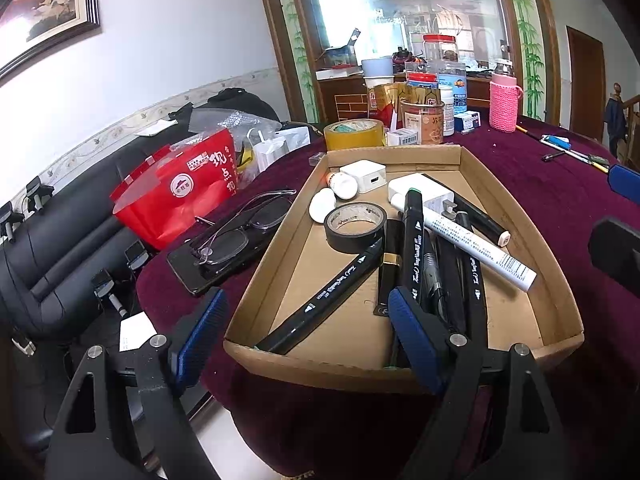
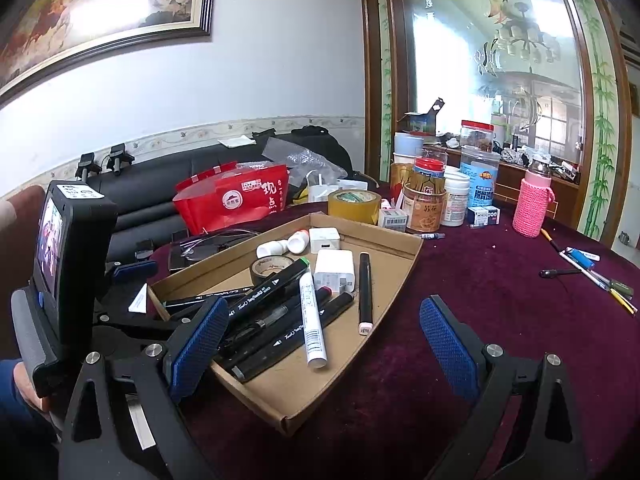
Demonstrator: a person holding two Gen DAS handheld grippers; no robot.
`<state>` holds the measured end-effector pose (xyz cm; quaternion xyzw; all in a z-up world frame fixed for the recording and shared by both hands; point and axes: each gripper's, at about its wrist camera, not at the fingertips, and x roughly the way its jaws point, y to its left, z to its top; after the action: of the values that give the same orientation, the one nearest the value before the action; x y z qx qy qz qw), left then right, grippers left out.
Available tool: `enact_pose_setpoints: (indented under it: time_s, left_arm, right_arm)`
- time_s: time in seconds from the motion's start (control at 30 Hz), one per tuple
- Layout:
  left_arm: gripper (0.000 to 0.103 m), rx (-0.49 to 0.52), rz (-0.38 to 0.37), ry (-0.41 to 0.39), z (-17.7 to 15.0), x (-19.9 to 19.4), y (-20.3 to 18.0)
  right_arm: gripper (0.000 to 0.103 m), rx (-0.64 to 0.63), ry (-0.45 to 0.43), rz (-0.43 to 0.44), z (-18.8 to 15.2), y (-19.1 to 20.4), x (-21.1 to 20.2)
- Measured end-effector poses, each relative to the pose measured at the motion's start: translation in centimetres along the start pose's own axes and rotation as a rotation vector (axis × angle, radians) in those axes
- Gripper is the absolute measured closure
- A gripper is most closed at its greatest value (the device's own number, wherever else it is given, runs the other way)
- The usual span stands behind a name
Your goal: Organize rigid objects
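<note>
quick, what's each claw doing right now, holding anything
left claw: open, holding nothing, at the cardboard tray's near end
right claw: open, holding nothing

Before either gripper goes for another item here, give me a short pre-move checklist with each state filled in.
1. Left gripper open, nothing between its pads: ok.
2. Right gripper open, holding nothing: ok.
3. Cardboard tray flat on the table: ok.
4. Tray contents tidy: not ok, black markers and white tube lie crossed.
5. Loose pens remain outside the tray: not ok.
6. Free floor in the tray: ok.
</note>
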<state>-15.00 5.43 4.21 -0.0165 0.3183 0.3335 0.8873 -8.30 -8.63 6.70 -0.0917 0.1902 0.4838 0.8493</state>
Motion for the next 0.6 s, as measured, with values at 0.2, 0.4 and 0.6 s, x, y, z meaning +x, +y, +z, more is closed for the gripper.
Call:
enact_pose_setpoints:
  time_s: [0.2,0.4,0.6]
  left_arm:
    - [0.020,0.000,0.001,-0.001,-0.05,0.04,0.10]
    - [0.020,0.002,0.002,-0.002,-0.12,0.01,0.07]
    - [0.020,0.003,0.003,-0.003,-0.10,-0.01,0.00]
  right_arm:
    - [0.008,0.000,0.001,0.001,-0.01,-0.02,0.01]
    - [0.008,-0.001,0.003,-0.001,-0.04,0.00,0.10]
    - [0.008,0.000,0.003,0.001,-0.08,0.01,0.08]
